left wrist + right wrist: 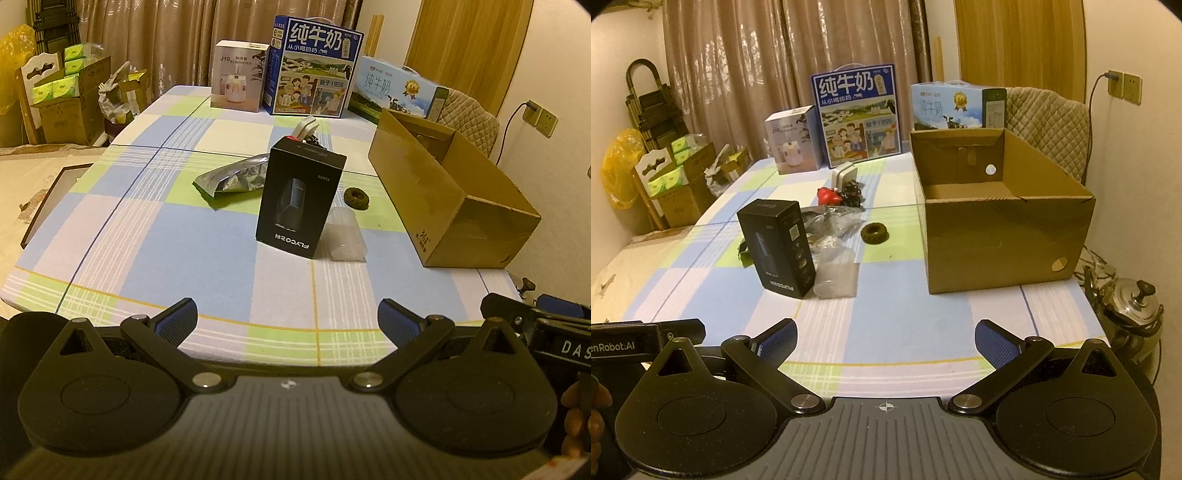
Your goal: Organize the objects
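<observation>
— Standing upright near the middle of the checked tablecloth (110,229) a black box (301,199) is seen, its print upside down; a clear plastic cup (347,236) lies on its side just beside it.

— And behind it?

— A crumpled silver foil bag (232,177) is seen lying flat, and a dark ring-shaped object (356,195) is placed between the black box and the open cardboard box (454,206). From the right wrist view a red item (829,195) and a small dark item (851,194) are made out farther back; what they are cannot be told.

— How are the grippers held?

— The left gripper (288,321) is held low over the near edge of the table with its jaws spread wide and nothing between them. The right gripper (884,339) is likewise released and empty. The cardboard box is shown empty inside in the right view.

— At the far edge?

— A humidifier carton (238,75) and two milk cartons (316,68) are lined up.
</observation>
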